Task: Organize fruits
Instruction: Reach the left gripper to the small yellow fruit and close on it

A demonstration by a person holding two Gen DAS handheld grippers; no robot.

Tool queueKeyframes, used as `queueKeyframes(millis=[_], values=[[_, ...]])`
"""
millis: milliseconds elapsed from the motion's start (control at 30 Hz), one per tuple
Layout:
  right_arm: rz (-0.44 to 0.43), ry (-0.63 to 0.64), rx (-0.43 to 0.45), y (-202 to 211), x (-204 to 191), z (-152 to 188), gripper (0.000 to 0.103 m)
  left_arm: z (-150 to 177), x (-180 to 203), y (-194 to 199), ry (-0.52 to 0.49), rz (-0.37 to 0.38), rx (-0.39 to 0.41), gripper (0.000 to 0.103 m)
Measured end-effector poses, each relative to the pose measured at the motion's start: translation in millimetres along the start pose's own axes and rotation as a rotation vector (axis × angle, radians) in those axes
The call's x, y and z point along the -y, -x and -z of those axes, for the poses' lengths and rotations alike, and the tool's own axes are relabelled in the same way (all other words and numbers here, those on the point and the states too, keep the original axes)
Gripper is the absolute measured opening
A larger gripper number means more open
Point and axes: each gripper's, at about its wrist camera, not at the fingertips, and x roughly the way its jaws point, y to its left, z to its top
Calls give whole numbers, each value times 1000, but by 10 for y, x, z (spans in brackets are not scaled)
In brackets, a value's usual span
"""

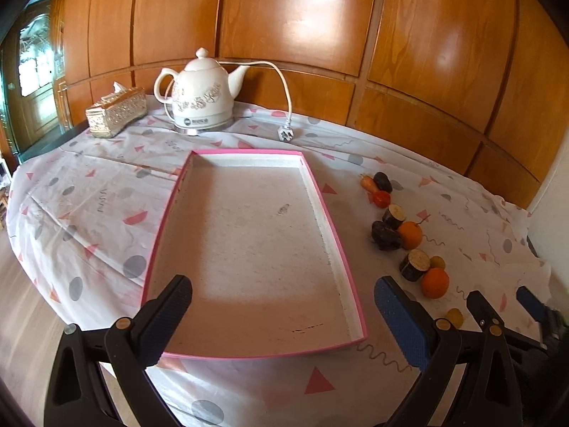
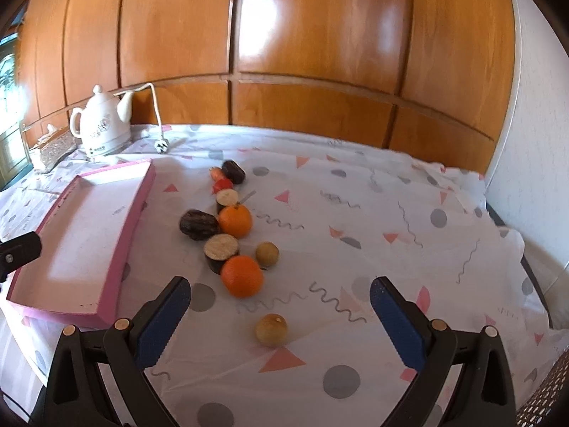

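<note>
While nothing has yet gone into it, the pink tray [image 1: 346, 259] lies empty on the worktop [image 2: 355, 213], its open face up and ready to receive the fruit. You hold the left gripper [image 1: 281, 315] low over the tray's near end, jaws spread wide and gripping nothing, pointing along the tray toward the white kettle [image 1: 202, 96] behind it; it looks parked there rather than working.

Right of the tray, and apart from it, the fruits sit in a loose row running away from you: a dark piece [image 2: 233, 172] farthest, then a red one [image 2: 223, 185], two oranges [image 2: 235, 220] with dark cut pieces [image 2: 221, 247] between them, and a small tan fruit [image 2: 267, 253].

Nearest you, right of the tray again, a tan round fruit [image 2: 271, 330] lies alone. Your right gripper [image 2: 280, 318] hovers level just short of it, jaws spread to either side, so it seems the likely first pick.
</note>
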Motion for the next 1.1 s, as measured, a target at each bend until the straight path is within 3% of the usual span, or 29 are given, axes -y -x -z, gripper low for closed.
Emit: queueKeyframes(millis=[267,567,867,1100], values=[[49,-110,-71,-172,384,67,102,-11,77,-14,-29,35,-7,103],[80,-103,-53,-130,546,84,102,-37,463,-75,-185,122,-32,103],[99,-146,-76,-149,729,187,102,-25,763,-91,-299,163,-51,103],[136,-167,-79,-147,860,213,102,-69,864,-241,-306,235,-177,101]])
